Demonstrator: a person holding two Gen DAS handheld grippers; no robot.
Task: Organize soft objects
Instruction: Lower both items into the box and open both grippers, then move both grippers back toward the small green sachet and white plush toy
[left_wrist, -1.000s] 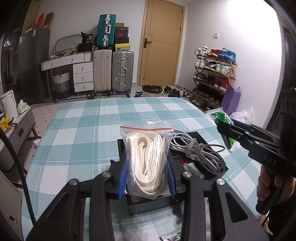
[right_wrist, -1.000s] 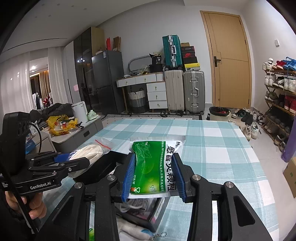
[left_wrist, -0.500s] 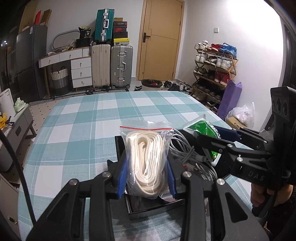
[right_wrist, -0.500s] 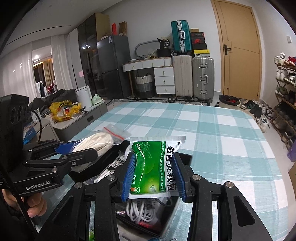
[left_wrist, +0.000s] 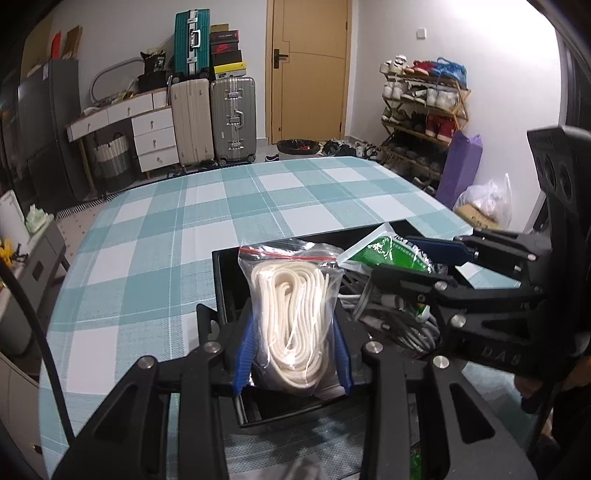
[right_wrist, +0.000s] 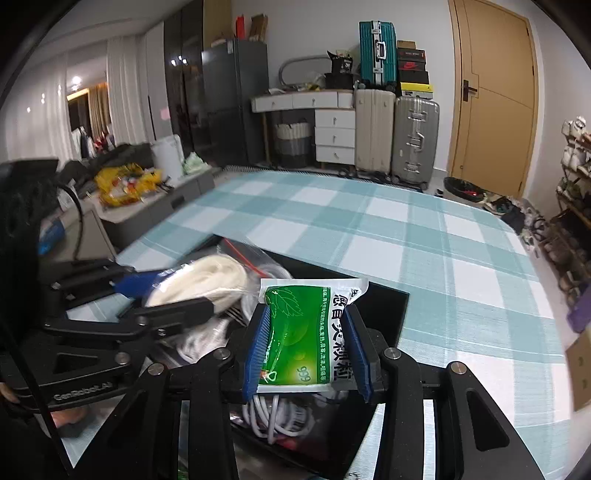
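My left gripper (left_wrist: 291, 354) is shut on a clear zip bag of white rope (left_wrist: 293, 314) and holds it over the left part of a black tray (left_wrist: 221, 280). My right gripper (right_wrist: 308, 354) is shut on a green and white medicine sachet (right_wrist: 306, 332) and holds it over the same tray (right_wrist: 388, 317). Coiled grey cables (left_wrist: 391, 317) lie in the tray under the sachet; they also show in the right wrist view (right_wrist: 273, 413). Each gripper shows in the other's view: the right one (left_wrist: 436, 266) and the left one (right_wrist: 162, 295).
The tray sits on a table with a teal and white checked cloth (left_wrist: 229, 206). Behind the table stand suitcases (left_wrist: 214, 114), a drawer unit (left_wrist: 151, 136), a door (left_wrist: 310, 66) and a shoe rack (left_wrist: 424, 103). A grey low cabinet (right_wrist: 155, 203) is at the left.
Both grippers have moved lower and closer over the tray with their loads. The right gripper with the sachet has moved in beside the rope bag.
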